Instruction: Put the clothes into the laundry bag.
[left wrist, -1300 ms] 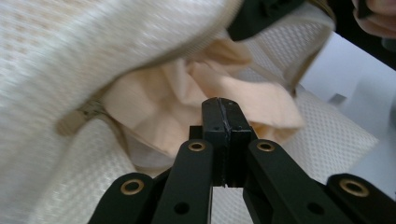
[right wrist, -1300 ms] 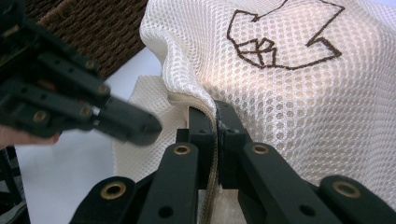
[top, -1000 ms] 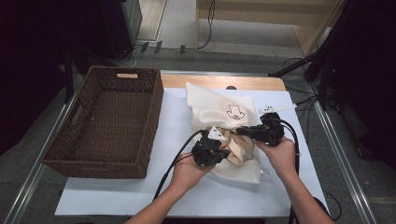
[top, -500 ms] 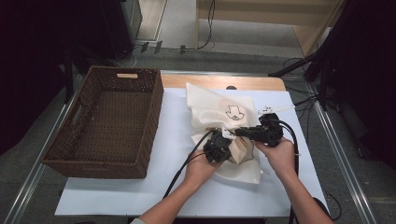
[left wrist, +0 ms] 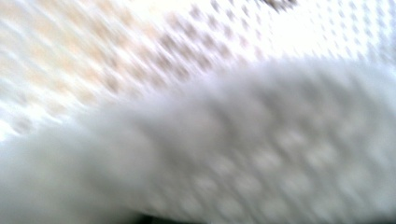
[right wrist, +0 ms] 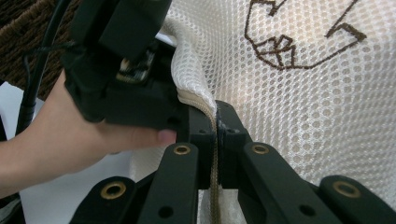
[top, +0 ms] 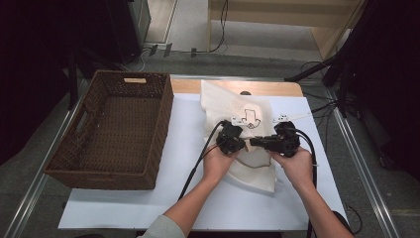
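both tongs clamped on the mesh bag (top: 233,106)
if my left tongs (top: 236,144) tug away from my right tongs (right wrist: 215,122), the zipper edge (right wrist: 198,100) could slip free

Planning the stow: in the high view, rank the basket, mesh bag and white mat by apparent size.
1. White mat, largest.
2. Basket.
3. Mesh bag, smallest, though hands and grippers cover part of it.

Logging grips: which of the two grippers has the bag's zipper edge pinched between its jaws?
The right gripper: its jaws clamp the mesh bag's zipper edge.
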`<state>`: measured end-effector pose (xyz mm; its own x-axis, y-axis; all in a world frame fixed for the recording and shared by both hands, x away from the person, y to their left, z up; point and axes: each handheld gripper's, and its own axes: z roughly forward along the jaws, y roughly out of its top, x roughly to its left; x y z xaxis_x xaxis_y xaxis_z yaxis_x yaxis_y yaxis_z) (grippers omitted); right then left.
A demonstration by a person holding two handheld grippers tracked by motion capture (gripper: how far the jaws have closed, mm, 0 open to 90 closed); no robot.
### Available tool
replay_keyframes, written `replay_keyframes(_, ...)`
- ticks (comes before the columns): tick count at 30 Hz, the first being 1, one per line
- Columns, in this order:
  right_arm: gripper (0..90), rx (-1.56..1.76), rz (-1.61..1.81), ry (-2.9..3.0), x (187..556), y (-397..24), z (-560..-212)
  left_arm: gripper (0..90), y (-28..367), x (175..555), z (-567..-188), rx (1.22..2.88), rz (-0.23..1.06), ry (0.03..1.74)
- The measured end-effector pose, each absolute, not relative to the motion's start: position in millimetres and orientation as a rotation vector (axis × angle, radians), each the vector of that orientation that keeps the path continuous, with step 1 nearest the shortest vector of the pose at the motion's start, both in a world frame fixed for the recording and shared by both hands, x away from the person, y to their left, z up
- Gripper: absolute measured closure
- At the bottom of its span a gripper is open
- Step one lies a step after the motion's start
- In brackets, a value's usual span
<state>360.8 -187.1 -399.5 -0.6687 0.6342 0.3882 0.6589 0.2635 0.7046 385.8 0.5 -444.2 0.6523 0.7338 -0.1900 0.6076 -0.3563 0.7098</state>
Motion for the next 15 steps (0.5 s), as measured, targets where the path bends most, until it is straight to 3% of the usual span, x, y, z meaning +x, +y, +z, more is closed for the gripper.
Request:
replay_keyframes(7, 87.4, -1.277, -1.387, -2.476, 362, -185, -404, 90.0, 8, 393, -447, 2.104, 0.182, 1.047)
replay_keyframes(15, 87.3, -1.279, -1.375, -2.484, 363, -184, -406, 86.4, 24, 381, -435, 2.139, 0.068, 1.001)
